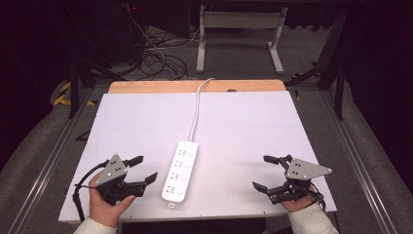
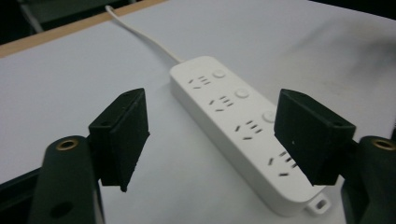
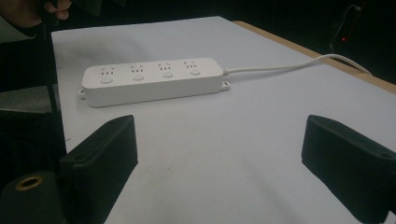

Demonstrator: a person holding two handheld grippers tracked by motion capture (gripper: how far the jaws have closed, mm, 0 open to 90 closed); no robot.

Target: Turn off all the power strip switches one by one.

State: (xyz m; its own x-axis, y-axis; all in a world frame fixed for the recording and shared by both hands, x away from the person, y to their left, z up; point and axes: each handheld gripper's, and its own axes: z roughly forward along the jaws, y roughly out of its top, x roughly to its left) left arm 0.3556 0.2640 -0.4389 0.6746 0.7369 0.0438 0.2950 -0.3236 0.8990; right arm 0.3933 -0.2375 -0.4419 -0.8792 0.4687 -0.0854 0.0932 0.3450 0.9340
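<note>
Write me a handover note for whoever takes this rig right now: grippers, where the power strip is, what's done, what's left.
Left gripper: open, nothing between its jaws, just left of the power strip and aimed at its near end.
Right gripper: open, empty, well off to the strip's right.
Power strip: flat on the white table, centre front, sockets up and unused; its cord runs off the far edge.
Done: nothing visible on the strip.
Left: probably grasping the strip, likely with the left gripper, which is nearer.

Power strip [image 2: 243,130] near end behind claw pad.
</note>
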